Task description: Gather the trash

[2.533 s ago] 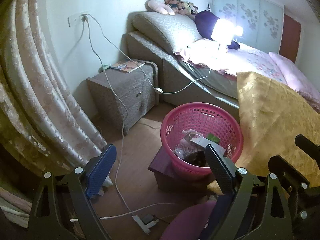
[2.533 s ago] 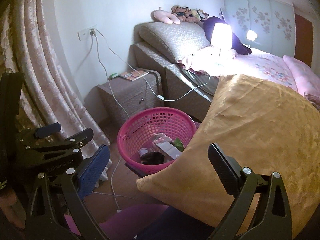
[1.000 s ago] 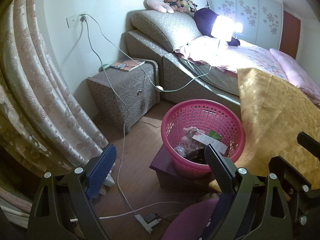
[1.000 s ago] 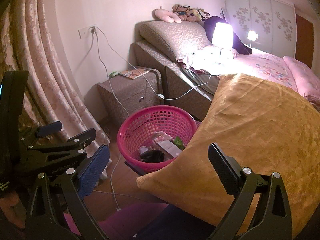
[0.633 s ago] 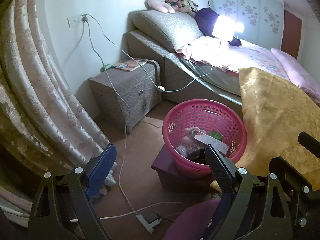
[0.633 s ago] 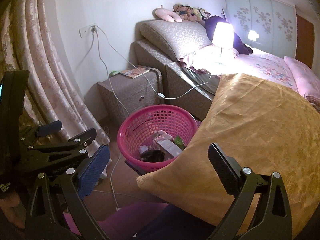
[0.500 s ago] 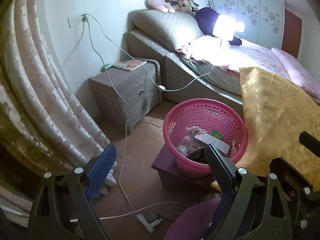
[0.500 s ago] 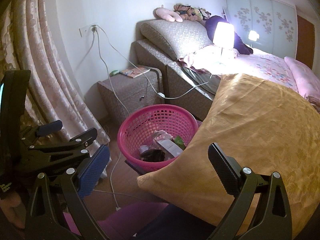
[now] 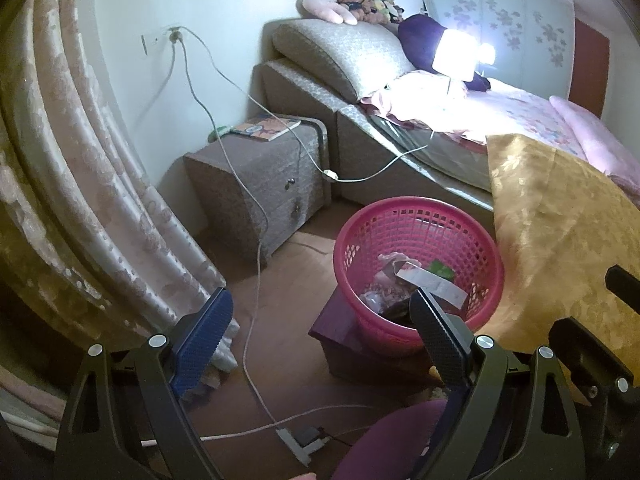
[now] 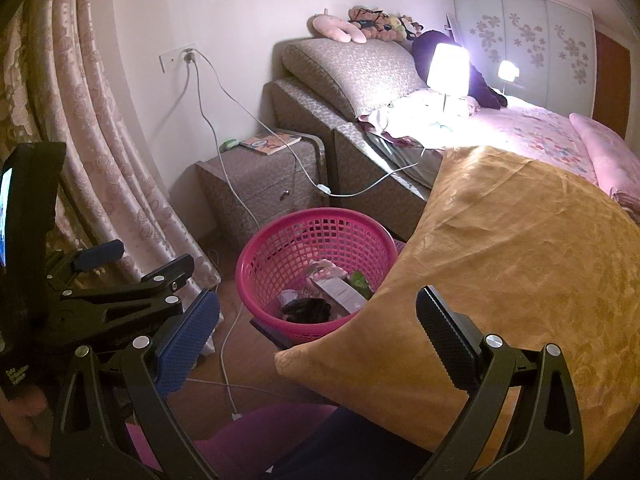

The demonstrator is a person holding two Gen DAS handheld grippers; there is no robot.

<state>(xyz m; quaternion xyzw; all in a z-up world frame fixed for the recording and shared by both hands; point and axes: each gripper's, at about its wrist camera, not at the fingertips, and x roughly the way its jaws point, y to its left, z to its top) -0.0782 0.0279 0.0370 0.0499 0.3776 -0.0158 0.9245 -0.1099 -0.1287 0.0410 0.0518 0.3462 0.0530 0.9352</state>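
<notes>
A pink plastic basket (image 9: 416,216) (image 10: 320,216) stands on a low dark purple box (image 9: 340,332) beside the bed. Inside it lies trash: a white carton (image 9: 432,280) (image 10: 340,292), crumpled wrappers, a green scrap and something dark (image 10: 308,308). My left gripper (image 9: 316,332) is open and empty, held above the floor just left of the basket. My right gripper (image 10: 316,336) is open too, with nothing between its fingers, hovering over the basket's near rim and the pillow. The left gripper also shows at the left edge of the right wrist view.
A gold pillow (image 9: 560,232) (image 10: 520,264) leans beside the basket. A grey nightstand (image 9: 260,176) carries a book (image 9: 266,128). White cables (image 9: 256,280) trail from the wall socket to a power strip (image 9: 302,438). Curtains (image 9: 80,200) hang left. A lit lamp (image 10: 447,66) stands on the bed.
Both views have drifted slightly: the basket and nightstand have shifted a little rightward in the frames. Both grippers stay open and empty.
</notes>
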